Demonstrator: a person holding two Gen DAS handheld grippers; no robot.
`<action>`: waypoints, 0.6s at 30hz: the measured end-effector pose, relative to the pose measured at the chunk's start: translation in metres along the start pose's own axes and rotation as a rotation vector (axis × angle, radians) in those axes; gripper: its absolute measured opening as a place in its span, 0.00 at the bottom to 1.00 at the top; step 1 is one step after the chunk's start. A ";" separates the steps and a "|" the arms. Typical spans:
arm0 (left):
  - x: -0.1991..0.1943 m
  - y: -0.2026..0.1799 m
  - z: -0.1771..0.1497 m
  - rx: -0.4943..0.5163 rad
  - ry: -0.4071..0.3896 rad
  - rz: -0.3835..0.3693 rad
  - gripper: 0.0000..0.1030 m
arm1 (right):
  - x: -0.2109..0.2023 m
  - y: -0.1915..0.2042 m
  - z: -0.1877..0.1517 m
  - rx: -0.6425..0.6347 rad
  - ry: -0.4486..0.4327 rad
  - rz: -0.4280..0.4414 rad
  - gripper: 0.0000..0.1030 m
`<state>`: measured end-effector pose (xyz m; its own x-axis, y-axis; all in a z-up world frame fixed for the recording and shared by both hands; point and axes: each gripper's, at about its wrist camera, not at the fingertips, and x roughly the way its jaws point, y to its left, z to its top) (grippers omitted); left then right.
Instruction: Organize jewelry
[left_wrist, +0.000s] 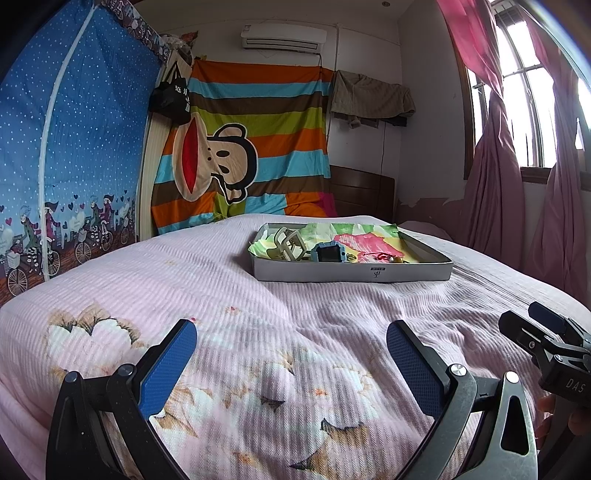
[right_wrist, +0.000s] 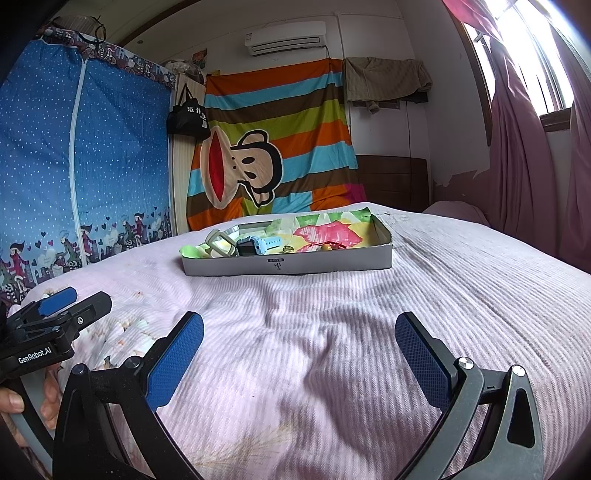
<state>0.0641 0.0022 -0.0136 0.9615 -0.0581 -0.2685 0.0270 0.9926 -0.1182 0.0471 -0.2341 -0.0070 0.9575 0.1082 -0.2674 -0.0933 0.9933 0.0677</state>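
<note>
A shallow grey box (left_wrist: 351, 273) (right_wrist: 288, 266) lined with colourful paper sits on the pink bed, far ahead of both grippers. In it lie a beige hair claw (left_wrist: 290, 243) (right_wrist: 221, 242), a blue watch (left_wrist: 328, 254) (right_wrist: 255, 246), a small ring (right_wrist: 287, 249), a red cord (left_wrist: 382, 255) and an amber bead (right_wrist: 325, 247). My left gripper (left_wrist: 291, 339) is open and empty above the bedspread. My right gripper (right_wrist: 299, 332) is open and empty too. Each gripper also shows at the edge of the other's view, the right (left_wrist: 546, 328) and the left (right_wrist: 62, 306).
The pink bedspread (left_wrist: 184, 288) covers the bed. A blue fabric wardrobe (left_wrist: 74, 147) stands at the left. A striped monkey blanket (left_wrist: 240, 147) hangs at the back. A dark headboard (right_wrist: 391, 182) and pink curtains (right_wrist: 517, 155) are at the right.
</note>
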 end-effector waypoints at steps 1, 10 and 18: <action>0.000 0.000 0.000 -0.001 0.000 0.000 1.00 | 0.000 0.000 0.000 -0.001 0.000 -0.001 0.99; 0.000 0.000 0.000 0.000 0.000 -0.001 1.00 | -0.001 -0.002 0.001 -0.006 -0.002 0.001 0.99; 0.000 0.000 0.000 -0.002 -0.001 -0.001 1.00 | -0.001 -0.002 0.001 -0.006 -0.001 0.001 0.99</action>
<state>0.0639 0.0021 -0.0140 0.9617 -0.0586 -0.2677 0.0271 0.9924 -0.1199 0.0461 -0.2365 -0.0060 0.9577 0.1090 -0.2662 -0.0958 0.9935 0.0621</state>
